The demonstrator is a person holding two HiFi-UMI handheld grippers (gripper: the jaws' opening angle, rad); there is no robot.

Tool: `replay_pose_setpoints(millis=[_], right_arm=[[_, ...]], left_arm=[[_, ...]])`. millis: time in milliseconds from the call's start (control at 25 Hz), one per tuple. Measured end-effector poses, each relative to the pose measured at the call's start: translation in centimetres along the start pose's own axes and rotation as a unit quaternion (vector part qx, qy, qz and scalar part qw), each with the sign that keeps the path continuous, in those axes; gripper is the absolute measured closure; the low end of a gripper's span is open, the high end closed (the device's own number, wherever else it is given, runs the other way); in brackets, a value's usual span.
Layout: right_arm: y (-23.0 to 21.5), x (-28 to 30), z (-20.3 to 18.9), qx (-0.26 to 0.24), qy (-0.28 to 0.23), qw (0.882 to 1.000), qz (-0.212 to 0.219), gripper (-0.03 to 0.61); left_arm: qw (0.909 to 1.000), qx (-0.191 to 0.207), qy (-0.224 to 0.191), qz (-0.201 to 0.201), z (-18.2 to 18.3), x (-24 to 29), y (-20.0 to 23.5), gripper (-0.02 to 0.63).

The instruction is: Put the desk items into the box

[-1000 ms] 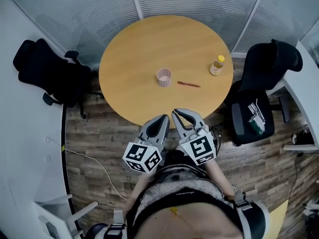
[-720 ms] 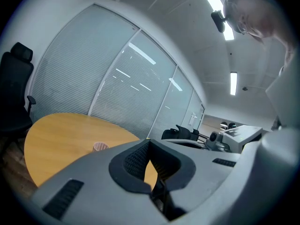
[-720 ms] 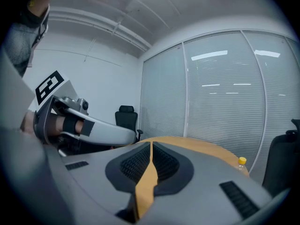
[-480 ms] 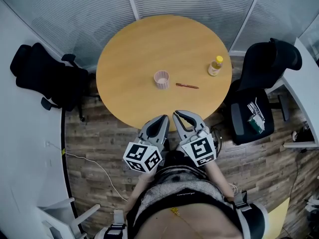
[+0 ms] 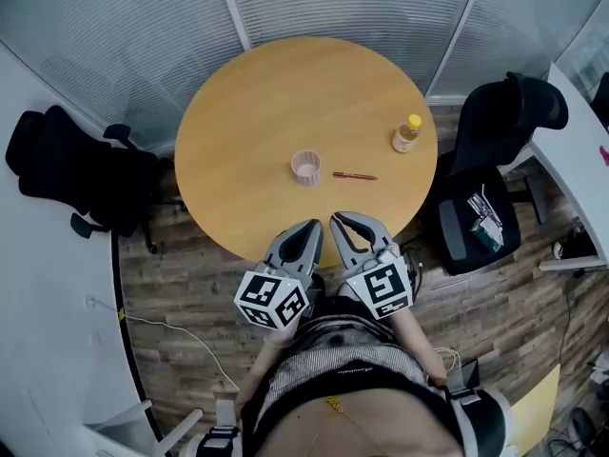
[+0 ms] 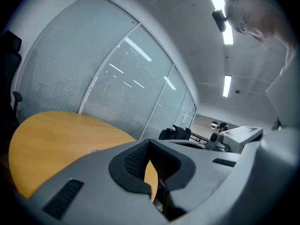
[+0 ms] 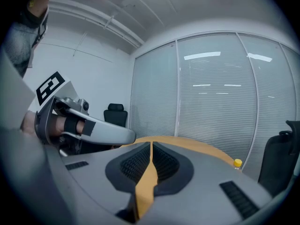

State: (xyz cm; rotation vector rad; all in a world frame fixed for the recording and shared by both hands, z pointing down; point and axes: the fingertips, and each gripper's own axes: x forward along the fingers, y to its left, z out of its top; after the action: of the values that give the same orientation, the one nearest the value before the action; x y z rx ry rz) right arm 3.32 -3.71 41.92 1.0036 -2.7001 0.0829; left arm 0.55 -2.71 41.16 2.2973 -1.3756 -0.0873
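A round wooden table is being flanked by a black office chair well off its left edge and a second black chair just beside its right edge. Small green-and-white objects are being carried on the second chair's seat. The space is being closed behind by blind-covered glass walls. A pale cable is being trailed across the plank floor.

The table is tan, the cup pink, the pen reddish-brown, the bottle yellow-capped. Grey left gripper and right gripper bear black-and-white square markers. The floor is brown planks.
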Motion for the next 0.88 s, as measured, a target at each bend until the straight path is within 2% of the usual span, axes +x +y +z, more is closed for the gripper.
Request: replay_pose_setpoints(millis=[880], right_arm=[[-0.4,11.7,1.9,-0.004,0.016,0.999,-0.049,0.549]], left_arm=[[0.9975,0.010,0.025,-0.065,4.7,3.0,10.5,0.612]])
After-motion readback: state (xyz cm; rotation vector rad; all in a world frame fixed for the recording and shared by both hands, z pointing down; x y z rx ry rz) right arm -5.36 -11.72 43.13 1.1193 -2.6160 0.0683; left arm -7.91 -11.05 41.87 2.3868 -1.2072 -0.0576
